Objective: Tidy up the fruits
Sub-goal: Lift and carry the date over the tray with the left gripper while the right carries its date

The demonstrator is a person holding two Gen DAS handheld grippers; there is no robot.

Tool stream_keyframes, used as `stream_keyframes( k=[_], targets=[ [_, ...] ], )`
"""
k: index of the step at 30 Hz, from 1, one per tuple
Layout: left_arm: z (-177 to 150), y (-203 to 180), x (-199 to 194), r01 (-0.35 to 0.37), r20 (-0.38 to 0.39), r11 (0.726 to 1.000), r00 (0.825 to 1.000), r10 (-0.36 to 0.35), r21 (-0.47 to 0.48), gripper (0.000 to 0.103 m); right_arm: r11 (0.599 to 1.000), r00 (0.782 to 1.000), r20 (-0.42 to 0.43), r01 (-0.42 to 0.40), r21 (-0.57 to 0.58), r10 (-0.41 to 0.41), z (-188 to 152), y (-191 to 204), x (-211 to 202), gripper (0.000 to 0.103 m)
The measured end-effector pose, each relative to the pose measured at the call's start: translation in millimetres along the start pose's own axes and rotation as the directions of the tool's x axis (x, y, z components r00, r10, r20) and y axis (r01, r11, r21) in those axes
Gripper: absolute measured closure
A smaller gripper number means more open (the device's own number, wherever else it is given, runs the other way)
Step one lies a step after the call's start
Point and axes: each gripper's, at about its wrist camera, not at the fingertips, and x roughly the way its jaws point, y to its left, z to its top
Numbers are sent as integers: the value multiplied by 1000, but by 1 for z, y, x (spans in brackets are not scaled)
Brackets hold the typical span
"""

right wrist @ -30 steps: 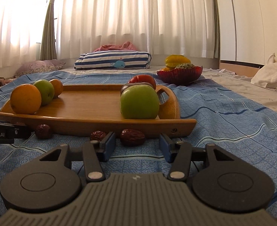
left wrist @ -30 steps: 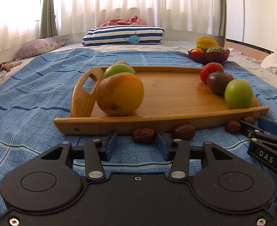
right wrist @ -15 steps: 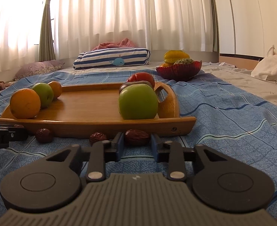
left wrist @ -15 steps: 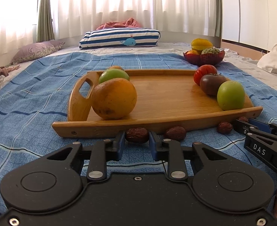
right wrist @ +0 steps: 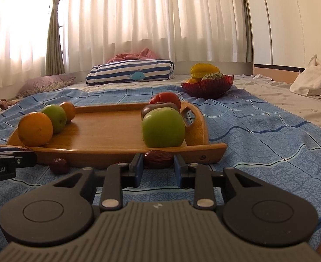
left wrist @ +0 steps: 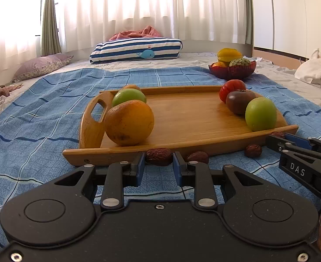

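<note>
A wooden tray (left wrist: 193,118) lies on the blue bedspread. An orange (left wrist: 130,122) and a green apple (left wrist: 128,96) sit at its left end. A red tomato (left wrist: 231,88), a dark tomato (left wrist: 240,101) and another green apple (left wrist: 260,113) sit at its right end. My left gripper (left wrist: 157,160) is shut on a wrinkled red date (left wrist: 159,154) on the cloth just in front of the tray. My right gripper (right wrist: 157,161) is shut on another red date (right wrist: 158,155) by the tray's right corner. The right gripper (left wrist: 291,144) also shows in the left wrist view.
Loose dates (left wrist: 197,157) (left wrist: 253,150) lie on the cloth between the two grippers, one of them (right wrist: 59,165) showing in the right wrist view. A red bowl (left wrist: 232,71) of fruit stands behind the tray. A striped pillow (left wrist: 136,49) lies at the back, a white bag (left wrist: 313,67) at far right.
Both grippers stood open a second ago with a date ahead of each. Each has moved slightly forward and shut on its date, and has stayed still since.
</note>
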Motion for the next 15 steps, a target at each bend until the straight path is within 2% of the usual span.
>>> stream_keyframes(
  k=[8, 15],
  targets=[
    [7, -2, -4, 5, 6, 1000, 1000, -5, 8, 77, 1000, 1000, 14, -16, -8, 16, 7, 6, -4, 69],
    [29, -1, -9, 37, 24, 999, 999, -37, 6, 77, 1000, 1000, 14, -14, -9, 14, 22, 10, -4, 69]
  ],
)
